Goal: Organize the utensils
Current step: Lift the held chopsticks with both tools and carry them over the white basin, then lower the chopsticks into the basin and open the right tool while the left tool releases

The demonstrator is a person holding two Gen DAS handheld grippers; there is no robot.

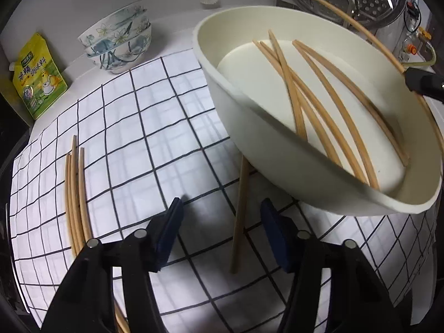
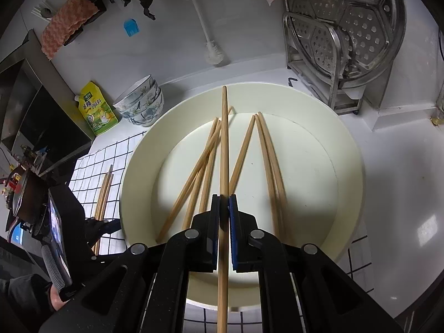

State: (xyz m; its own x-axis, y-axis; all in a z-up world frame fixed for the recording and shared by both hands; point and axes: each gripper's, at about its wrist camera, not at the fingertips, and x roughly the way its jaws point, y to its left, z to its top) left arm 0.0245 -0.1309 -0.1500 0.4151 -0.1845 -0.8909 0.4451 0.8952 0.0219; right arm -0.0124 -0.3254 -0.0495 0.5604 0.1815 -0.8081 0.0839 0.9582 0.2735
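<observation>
A cream round basin holds several loose wooden chopsticks; it also shows in the left wrist view. My right gripper is shut on one chopstick and holds it above the basin, pointing away. That gripper shows at the right edge of the left wrist view. My left gripper is open and empty, just above the checked cloth. A single chopstick lies on the cloth between its jaws, partly under the basin. A bundle of chopsticks lies on the cloth at the left.
Stacked floral bowls and a yellow seasoning pouch stand at the back left. A metal steamer rack stands behind the basin. A white brush leans on the wall.
</observation>
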